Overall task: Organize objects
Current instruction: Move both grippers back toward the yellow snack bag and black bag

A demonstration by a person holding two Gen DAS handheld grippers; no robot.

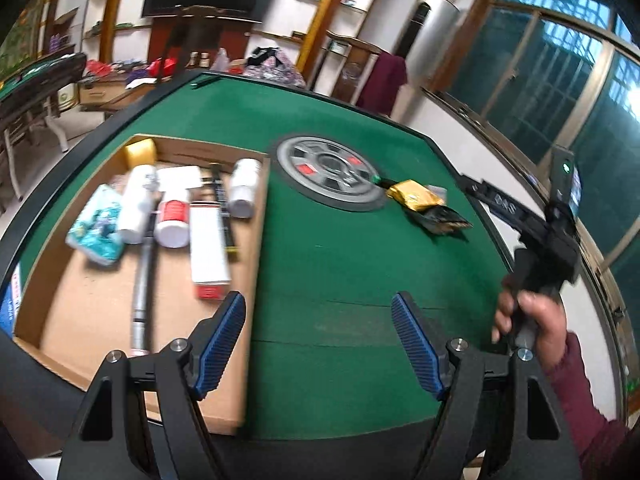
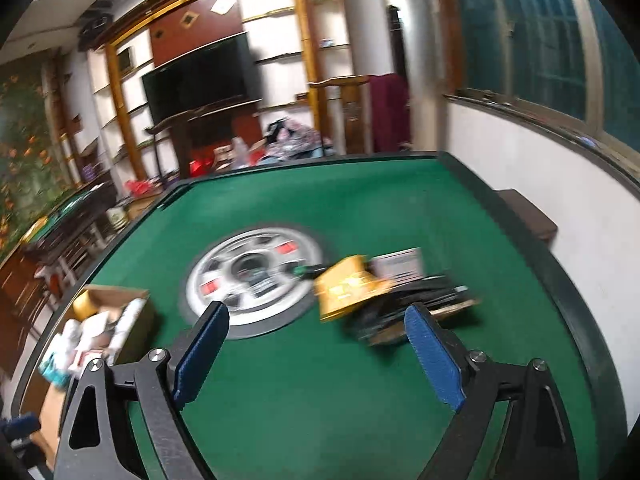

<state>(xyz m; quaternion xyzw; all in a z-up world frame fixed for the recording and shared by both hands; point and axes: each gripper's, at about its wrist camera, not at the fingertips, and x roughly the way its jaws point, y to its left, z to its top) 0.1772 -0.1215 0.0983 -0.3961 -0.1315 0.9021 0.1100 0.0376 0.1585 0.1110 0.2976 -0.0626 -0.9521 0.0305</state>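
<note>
A shallow cardboard box (image 1: 92,312) sits on the left of the green table (image 1: 332,264). It holds white bottles (image 1: 244,188), a red-and-white tube box (image 1: 208,248), a teal packet (image 1: 98,226), a silver pen-like rod (image 1: 142,276) and a yellow item (image 1: 140,151). A gold packet (image 1: 416,195) lies on black flat items (image 1: 444,220) at the right; they show in the right wrist view, the gold packet (image 2: 348,286) blurred. My left gripper (image 1: 320,320) is open and empty over the box's right edge. My right gripper (image 2: 316,320) is open and empty, just short of the gold packet.
A round grey dial plate (image 1: 328,172) is set in the table's middle. The table has a raised black rim (image 2: 536,240). A white wall and windows lie to the right; shelves and a TV stand behind. The right hand and its gripper body (image 1: 548,240) show at the right.
</note>
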